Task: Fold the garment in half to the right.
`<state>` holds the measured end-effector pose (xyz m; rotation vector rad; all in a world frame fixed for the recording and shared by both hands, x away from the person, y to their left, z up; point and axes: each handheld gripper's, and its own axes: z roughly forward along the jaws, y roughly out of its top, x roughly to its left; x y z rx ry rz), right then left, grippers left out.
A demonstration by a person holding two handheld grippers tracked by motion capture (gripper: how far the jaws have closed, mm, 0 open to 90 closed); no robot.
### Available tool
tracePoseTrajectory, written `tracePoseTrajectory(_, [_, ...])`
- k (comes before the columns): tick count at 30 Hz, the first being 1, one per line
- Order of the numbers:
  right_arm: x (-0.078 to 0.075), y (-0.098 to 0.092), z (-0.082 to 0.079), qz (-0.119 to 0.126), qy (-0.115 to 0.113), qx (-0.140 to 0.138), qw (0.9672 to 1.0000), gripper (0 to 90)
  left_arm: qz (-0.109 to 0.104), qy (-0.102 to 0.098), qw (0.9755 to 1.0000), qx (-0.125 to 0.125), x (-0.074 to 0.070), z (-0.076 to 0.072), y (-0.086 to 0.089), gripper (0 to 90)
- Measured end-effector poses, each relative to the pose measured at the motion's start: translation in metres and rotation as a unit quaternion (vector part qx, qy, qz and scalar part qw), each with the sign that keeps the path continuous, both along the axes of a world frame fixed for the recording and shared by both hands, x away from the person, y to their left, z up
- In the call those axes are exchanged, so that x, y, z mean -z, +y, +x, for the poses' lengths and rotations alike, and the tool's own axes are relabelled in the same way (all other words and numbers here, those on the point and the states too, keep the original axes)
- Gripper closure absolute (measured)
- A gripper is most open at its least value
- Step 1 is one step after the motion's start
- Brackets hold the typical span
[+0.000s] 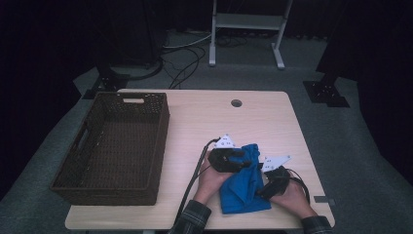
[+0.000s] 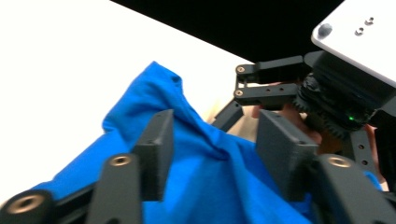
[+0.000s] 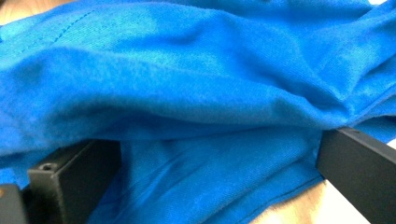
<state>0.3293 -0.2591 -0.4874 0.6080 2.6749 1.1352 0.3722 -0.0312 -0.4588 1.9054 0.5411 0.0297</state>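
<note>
Cloth: a blue cloth (image 1: pixel 242 184) lies bunched on the near right part of the table, between the person's two hands; its near end reaches almost to the table's front edge.
Cloth up close: in the left gripper view the cloth (image 2: pixel 196 172) rises to a peak and folds run down from it; in the right gripper view the cloth (image 3: pixel 196 93) lies in soft ridges with a stitched hem along its lower edge.
Left gripper: the left gripper (image 1: pixel 238 157) sits over the far left part of the cloth, its grey plate on top. In its own view the left gripper (image 2: pixel 212 149) has its jaws standing apart with cloth between them; the pads do not press on it.
Right gripper: the right gripper (image 1: pixel 265 187) rests at the cloth's right edge. In its own view the right gripper (image 3: pixel 219 163) has its jaws spread wide, with cloth lying between and across them, not pinched.
Hands: the left hand (image 1: pixel 210 179) and right hand (image 1: pixel 292 195) come in from the near edge; plaid sleeves show at the wrists.
Table: a light wood table (image 1: pixel 195 117) with a round hole near its far edge.
Basket: a dark woven basket (image 1: pixel 156 146) stands on the table's left side, well apart from the cloth.
</note>
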Motion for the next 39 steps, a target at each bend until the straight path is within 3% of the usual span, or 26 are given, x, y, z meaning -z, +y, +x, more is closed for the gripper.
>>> tracePoseTrajectory(6, [0.000, 0.000, 0.000, 0.000, 0.000, 0.000, 1.0000, 0.0, 0.014, -0.014, 0.9994, -0.030, -0.002, 0.003, 0.009, 26.3])
tracePoseTrajectory(11, [0.000, 0.000, 0.000, 0.000, -0.001, 0.001, 1.0000, 0.0, 0.044, -0.031, 0.9967, -0.061, -0.006, 0.007, 0.013, 4.8])
tracePoseTrajectory(13, [0.000, 0.000, 0.000, 0.000, -0.001, 0.002, 1.0000, 0.0, 0.051, -0.032, 0.9960, -0.066, -0.007, 0.008, 0.015, 1.0])
tracePoseTrajectory(17, [0.000, 0.000, -0.001, 0.000, 0.000, 0.002, 1.0000, 0.0, 0.056, -0.040, 0.9935, -0.091, -0.011, 0.018, 0.027, 0.1])
tracePoseTrajectory(25, [0.000, 0.001, -0.001, 0.000, 0.000, 0.003, 1.0000, 0.0, 0.095, -0.048, 0.9874, -0.117, -0.014, 0.039, 0.035, 0.1])
tracePoseTrajectory(33, [0.000, 0.001, -0.001, 0.000, -0.002, 0.003, 1.0000, 0.0, 0.126, -0.028, 0.9821, -0.137, 0.005, 0.052, 0.040, 0.1])
tracePoseTrajectory(39, [0.000, 0.002, -0.002, -0.001, -0.001, 0.003, 1.0000, 0.0, 0.164, -0.026, 0.9752, -0.147, 0.016, 0.056, 0.038, 0.1])
